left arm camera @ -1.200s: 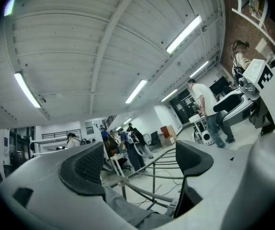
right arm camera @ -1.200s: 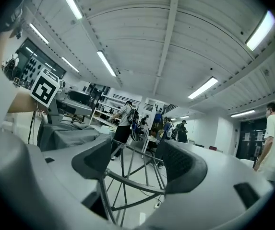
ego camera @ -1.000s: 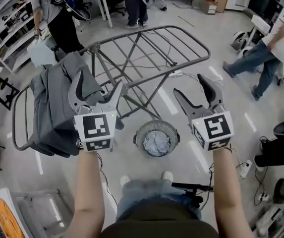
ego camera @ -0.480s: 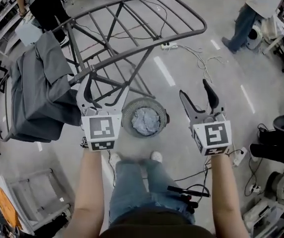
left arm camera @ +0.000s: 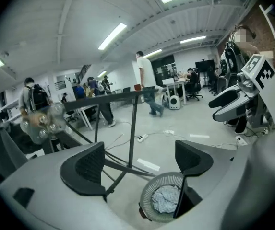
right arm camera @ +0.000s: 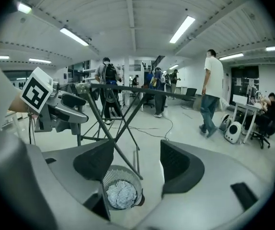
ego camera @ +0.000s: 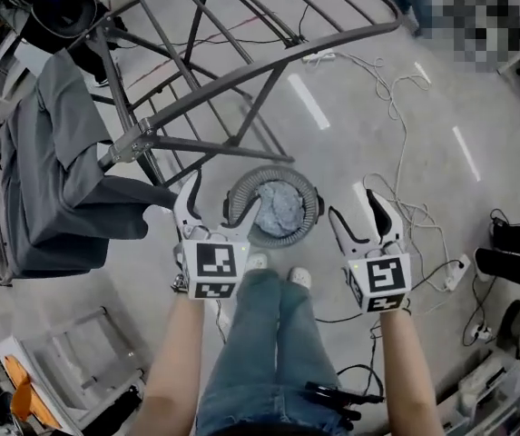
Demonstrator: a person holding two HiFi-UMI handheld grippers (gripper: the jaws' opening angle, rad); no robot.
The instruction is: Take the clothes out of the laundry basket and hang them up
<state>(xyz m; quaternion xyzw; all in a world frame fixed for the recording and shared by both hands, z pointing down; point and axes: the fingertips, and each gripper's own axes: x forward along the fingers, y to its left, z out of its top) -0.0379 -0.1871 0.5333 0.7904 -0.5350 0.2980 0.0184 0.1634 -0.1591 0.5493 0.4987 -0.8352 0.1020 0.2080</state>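
You dropped both grippers from rack height toward the laundry basket [ego camera: 241,187] on the floor by your feet. The left gripper [ego camera: 219,203] was spread and empty, and the right gripper [ego camera: 357,214] was apart too, just closing slightly on nothing, so the next grab hadn't begun. One pale crumpled garment [ego camera: 280,209] lay bunched inside the basket, and a grey garment [ego camera: 51,180] already hung on the drying rack [ego camera: 241,73].

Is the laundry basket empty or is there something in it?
Not empty. In the head view, looking down, a crumpled pale cloth lies inside the round laundry basket.
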